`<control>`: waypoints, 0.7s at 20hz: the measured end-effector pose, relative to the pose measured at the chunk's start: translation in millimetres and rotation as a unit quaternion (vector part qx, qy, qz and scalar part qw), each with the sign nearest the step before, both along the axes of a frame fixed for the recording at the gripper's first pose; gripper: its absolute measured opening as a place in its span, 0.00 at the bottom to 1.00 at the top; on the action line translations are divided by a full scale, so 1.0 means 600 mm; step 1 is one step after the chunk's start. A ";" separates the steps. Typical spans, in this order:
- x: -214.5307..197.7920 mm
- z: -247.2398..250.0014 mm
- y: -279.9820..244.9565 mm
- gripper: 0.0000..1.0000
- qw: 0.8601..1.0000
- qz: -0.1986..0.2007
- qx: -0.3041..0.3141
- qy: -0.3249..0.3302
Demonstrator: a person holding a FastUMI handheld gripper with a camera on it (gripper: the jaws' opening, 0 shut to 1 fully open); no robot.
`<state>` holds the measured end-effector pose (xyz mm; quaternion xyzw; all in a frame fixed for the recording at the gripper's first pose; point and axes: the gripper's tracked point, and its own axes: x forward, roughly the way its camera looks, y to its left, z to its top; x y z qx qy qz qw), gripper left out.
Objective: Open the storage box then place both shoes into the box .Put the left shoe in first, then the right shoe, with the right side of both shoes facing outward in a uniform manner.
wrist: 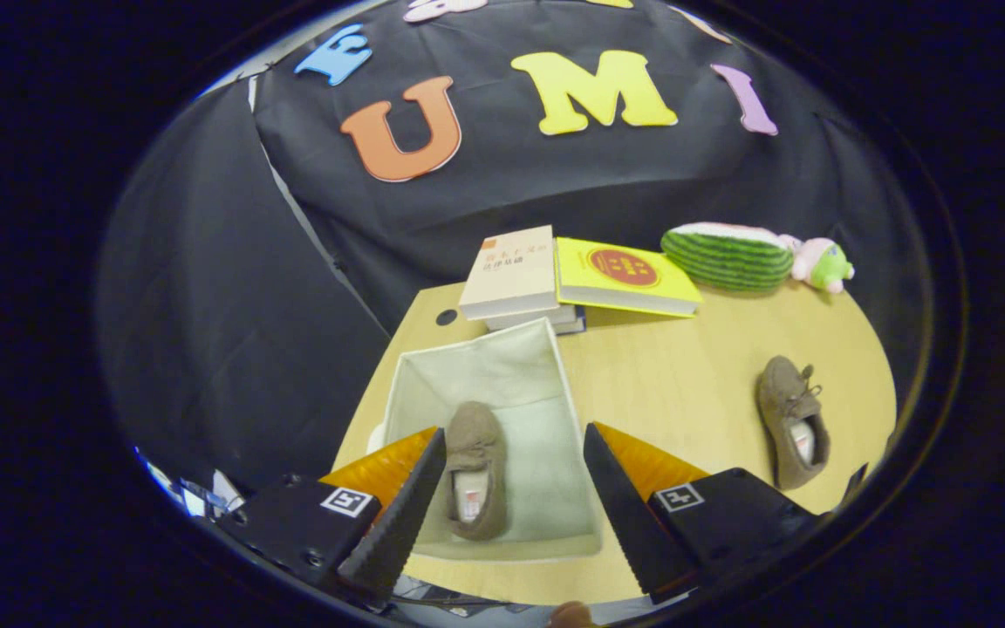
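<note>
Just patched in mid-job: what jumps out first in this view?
The open storage box sits on the table with one brown shoe already inside, between the spread fingers of the hand-held gripper, which grips nothing. The second shoe lies on the table to the box's right. Beyond the box is a stack of books.

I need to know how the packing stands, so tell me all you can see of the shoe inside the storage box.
The shoe in the box is a brown, suede-looking lace-up with a pale insole showing through its opening. It lies flat on its sole on the floor of the open pale fabric storage box, near the box's left wall, toe pointing away toward the books. The gripper hangs open above it, fingers apart, not touching it.
</note>
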<state>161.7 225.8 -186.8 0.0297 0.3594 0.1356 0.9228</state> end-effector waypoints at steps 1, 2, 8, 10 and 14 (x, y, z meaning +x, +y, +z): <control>0.004 0.012 -0.023 1.00 1.000 -0.002 -0.012 -0.010; 0.004 0.019 -0.046 1.00 1.000 -0.006 -0.018 -0.013; 0.030 0.008 -0.200 1.00 0.998 -0.037 -0.042 0.000; 0.043 -0.022 -0.260 1.00 0.998 -0.046 -0.041 0.015; 0.066 -0.070 -0.385 1.00 0.993 -0.093 -0.039 0.061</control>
